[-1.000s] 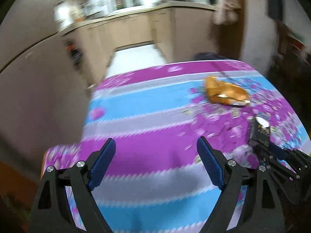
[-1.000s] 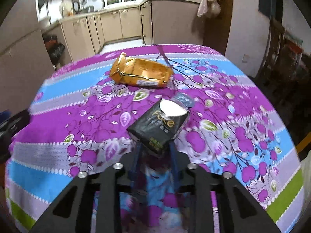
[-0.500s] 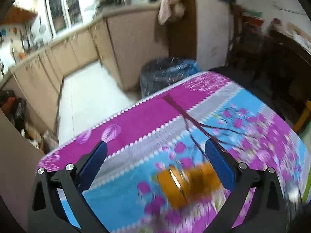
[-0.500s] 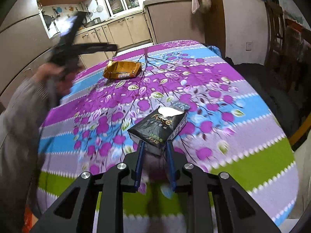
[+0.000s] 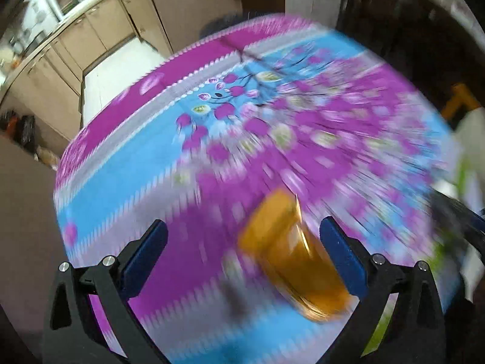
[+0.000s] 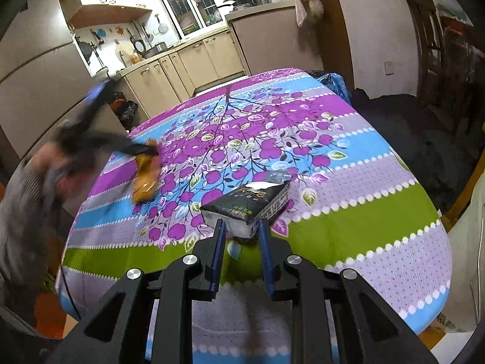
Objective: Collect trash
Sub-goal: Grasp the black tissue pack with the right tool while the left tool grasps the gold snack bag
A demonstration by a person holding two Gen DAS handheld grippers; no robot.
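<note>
An orange snack packet (image 5: 291,254) lies on the flowered tablecloth (image 5: 188,176), blurred. My left gripper (image 5: 242,236) hangs over it wide open, the packet near the right finger with nothing pressing on it. The right wrist view shows the same packet (image 6: 145,179) at the table's left side, with the blurred left gripper (image 6: 142,148) above it and a person's hand (image 6: 54,163) holding it. My right gripper (image 6: 241,227) is shut on a black tissue pack (image 6: 247,201), held above the cloth (image 6: 348,212) near the front.
A bin with a blue bag (image 6: 332,82) stands past the table's far end. Kitchen cabinets (image 6: 188,63) line the back. A dark chair (image 6: 430,39) is at the right wall. A white bag (image 6: 466,267) hangs at the table's right front edge.
My left gripper swung across the table and now points down over the orange packet. My right gripper drew back toward the table's front with the tissue pack still in it.
</note>
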